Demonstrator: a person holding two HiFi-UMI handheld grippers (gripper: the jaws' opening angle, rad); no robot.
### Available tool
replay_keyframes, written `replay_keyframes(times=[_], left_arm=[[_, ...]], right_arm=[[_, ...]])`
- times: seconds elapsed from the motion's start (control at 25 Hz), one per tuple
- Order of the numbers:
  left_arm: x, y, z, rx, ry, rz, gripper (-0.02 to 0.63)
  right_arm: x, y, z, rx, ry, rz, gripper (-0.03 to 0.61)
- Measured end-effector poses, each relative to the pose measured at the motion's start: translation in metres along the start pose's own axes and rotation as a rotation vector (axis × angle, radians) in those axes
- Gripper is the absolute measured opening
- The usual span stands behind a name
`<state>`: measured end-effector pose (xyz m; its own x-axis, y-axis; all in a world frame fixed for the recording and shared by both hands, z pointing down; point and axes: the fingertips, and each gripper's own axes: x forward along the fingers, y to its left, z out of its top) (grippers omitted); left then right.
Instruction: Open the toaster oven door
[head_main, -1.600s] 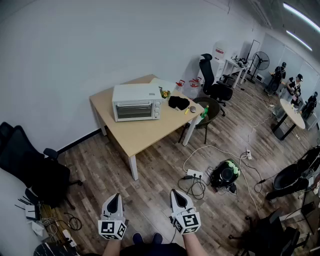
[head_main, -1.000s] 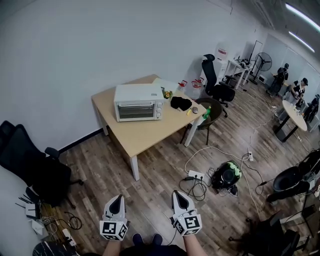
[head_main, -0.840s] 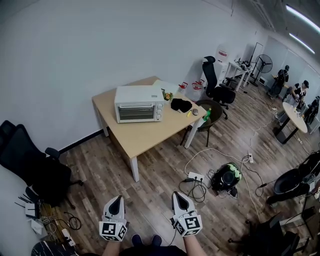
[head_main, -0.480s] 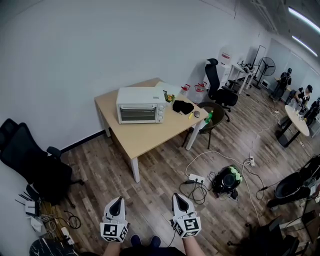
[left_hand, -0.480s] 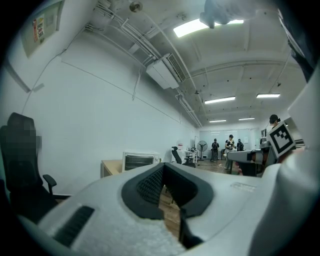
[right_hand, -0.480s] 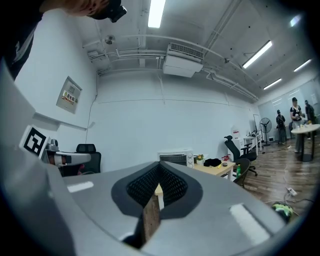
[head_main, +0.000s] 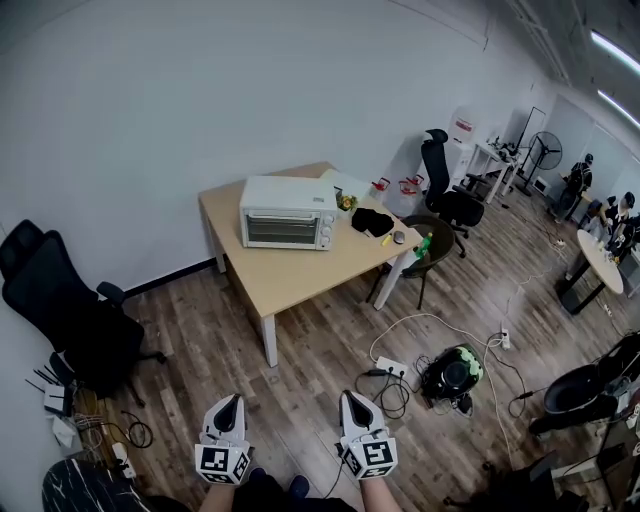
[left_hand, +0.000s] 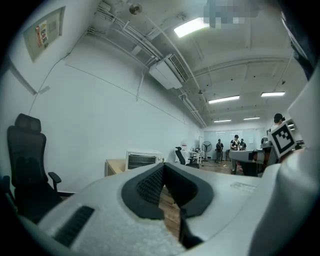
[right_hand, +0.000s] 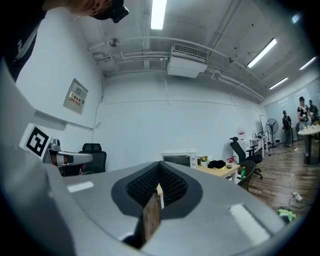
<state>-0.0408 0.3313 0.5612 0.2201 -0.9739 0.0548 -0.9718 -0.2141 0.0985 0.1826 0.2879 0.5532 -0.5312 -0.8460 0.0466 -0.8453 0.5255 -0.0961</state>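
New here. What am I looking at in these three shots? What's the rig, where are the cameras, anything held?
No robot: a person holds a two-jaw claw in each hand. The head view looks down from the person's head at the left claw and right claw, low in frame. The other two views ride on the claws, each looking along its own jaws. Both claws are shut, holding nothing. Across the room, a wooden table carries a white toaster oven, door closed, and a few small items.
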Motion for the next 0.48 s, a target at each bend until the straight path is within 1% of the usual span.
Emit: replay_keyframes(times=[0.12, 0.36, 0.48], left_arm=[[-0.0027, -0.0066, -0.0009, 0.011, -0.006, 0.0, -0.003], [-0.0005, -0.0074, 0.0033, 0.002, -0.035, -0.001, -0.003], [0.0032, -0.0065, -0.0006, 0.022, -0.02, 0.008, -0.003]], right_arm=[[-0.002, -0.0022, -0.0011, -0.001, 0.0, 0.017, 0.006], [0.0028, -0.0019, 0.0009, -0.01, -0.007, 0.043, 0.006], [0.0061, -0.0024, 0.0009, -0.012, -0.02, 0.047, 0.006]])
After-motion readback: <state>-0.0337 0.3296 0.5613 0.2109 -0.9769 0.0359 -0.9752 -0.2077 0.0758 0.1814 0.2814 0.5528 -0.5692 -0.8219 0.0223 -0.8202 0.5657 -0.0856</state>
